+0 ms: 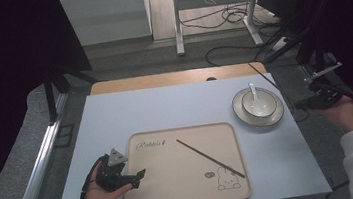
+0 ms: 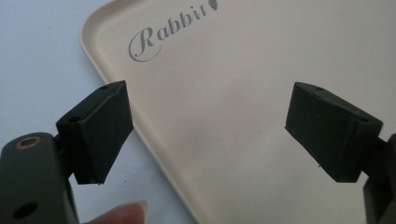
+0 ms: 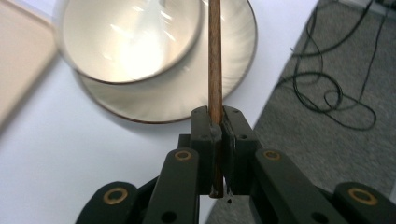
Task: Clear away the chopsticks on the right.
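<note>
right gripper off table's right edge, clamped on chopstick pointing at bowl on plate | second chopstick lay diagonal on tray, nearer left gripper, jaws apart

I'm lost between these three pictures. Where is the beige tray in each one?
High view: the tray lies in the lower middle of the table.
Left gripper view: its corner marked Rabbit spreads across the upper right.
Right gripper view: a blurred beige sliver at the left edge, beside the bowl.
Shared landmark: the pale table around it.
</note>
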